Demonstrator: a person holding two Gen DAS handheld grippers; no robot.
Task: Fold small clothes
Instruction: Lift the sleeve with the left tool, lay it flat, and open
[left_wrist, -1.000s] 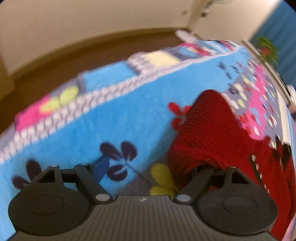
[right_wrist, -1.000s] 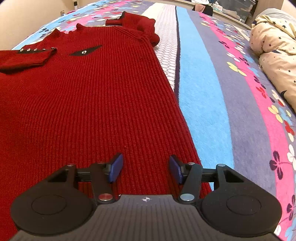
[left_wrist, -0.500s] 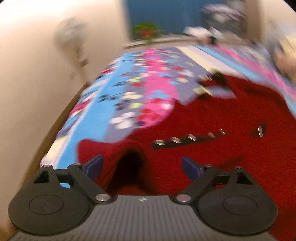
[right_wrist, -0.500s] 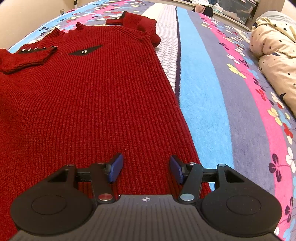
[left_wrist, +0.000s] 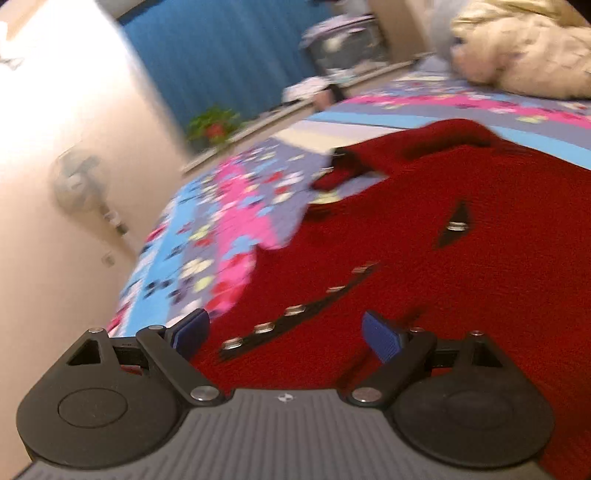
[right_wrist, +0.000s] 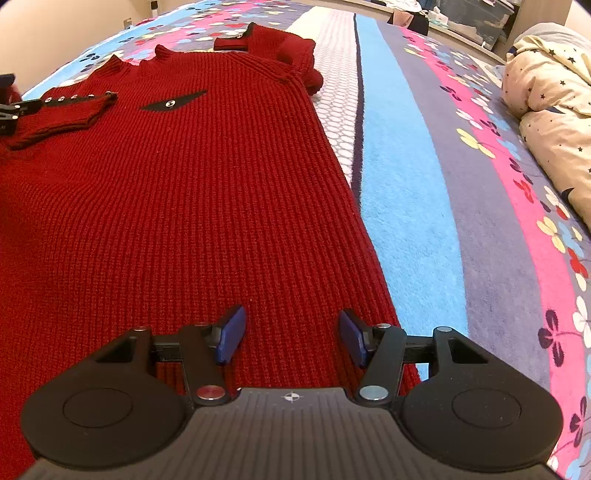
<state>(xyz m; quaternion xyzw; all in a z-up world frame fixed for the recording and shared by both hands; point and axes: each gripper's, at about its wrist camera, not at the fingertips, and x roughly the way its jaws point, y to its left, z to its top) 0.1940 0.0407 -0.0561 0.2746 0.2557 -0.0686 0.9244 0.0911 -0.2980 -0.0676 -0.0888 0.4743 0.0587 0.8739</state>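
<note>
A red knit sweater (right_wrist: 166, 192) lies flat on the bed with its neck at the far end. Its left sleeve (right_wrist: 62, 114), with a studded black strip (left_wrist: 295, 314), is folded across the chest. The other sleeve (right_wrist: 280, 48) lies bunched by the far shoulder. My left gripper (left_wrist: 284, 332) is open just above the folded sleeve, and nothing is pinched between its blue pads. One of its fingers (right_wrist: 4, 79) shows at the left edge of the right wrist view. My right gripper (right_wrist: 291, 336) is open over the sweater's right hem, its pads clear of the knit.
A flowered, striped bedspread (right_wrist: 424, 184) covers the bed. A cream duvet with stars (right_wrist: 546, 110) is heaped at the right. A wall (left_wrist: 55, 221) with a fan (left_wrist: 77, 181) runs along the bed's left edge. A plant (left_wrist: 214, 125) and boxes stand past the far end.
The left wrist view rolled and swung from the bed's side edge to look along the sweater over the folded sleeve. The left gripper has entered the right wrist view. The right gripper stayed still.
</note>
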